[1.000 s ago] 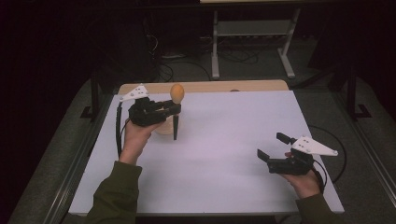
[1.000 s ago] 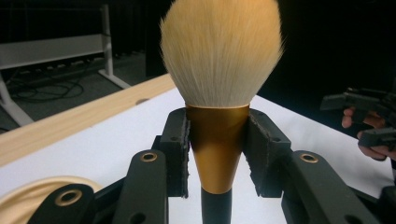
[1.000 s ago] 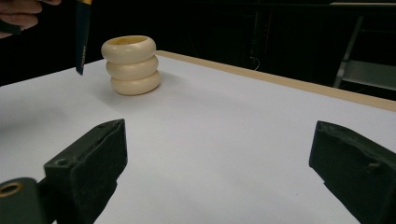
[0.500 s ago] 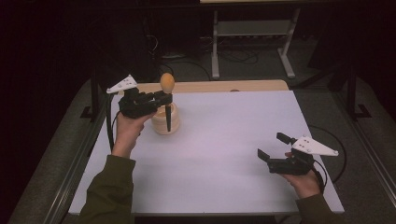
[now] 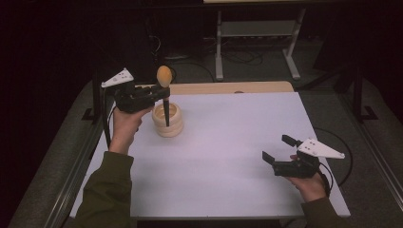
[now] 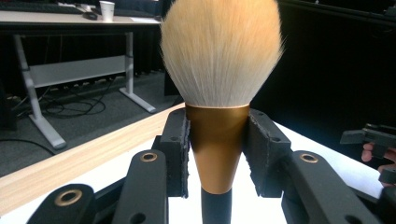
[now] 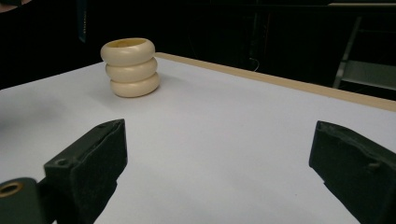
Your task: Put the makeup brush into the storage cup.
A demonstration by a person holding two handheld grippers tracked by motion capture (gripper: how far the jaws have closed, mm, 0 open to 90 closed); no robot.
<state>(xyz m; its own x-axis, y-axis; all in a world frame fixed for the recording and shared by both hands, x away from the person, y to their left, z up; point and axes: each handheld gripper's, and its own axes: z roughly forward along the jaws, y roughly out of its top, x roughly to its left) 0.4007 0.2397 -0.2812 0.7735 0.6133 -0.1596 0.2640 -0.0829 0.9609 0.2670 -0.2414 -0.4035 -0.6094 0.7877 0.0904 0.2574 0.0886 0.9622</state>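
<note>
High view: the left hand-held gripper [image 5: 159, 92] is clamped on a makeup brush [image 5: 165, 95], held upright with its tan bristle head on top and its dark handle tip hanging over the mouth of a cream ribbed holder [image 5: 167, 118] near the far left of the white tabletop [image 5: 228, 156]. The right hand-held gripper [image 5: 278, 152] rests low near the right edge, jaws apart and holding nothing, well apart from the holder.

Left gripper view: both pads press the brush's copper ferrule [image 6: 217, 149], a tapered, smooth surface. The brush could slip or tilt there, and a tilted handle might catch the holder's rim and tip it. This view gives the grip detail that the high view lacks.

Right gripper view: the holder [image 7: 131, 67] stands upright on three stacked rings, untouched, beyond the parted jaws.
</note>
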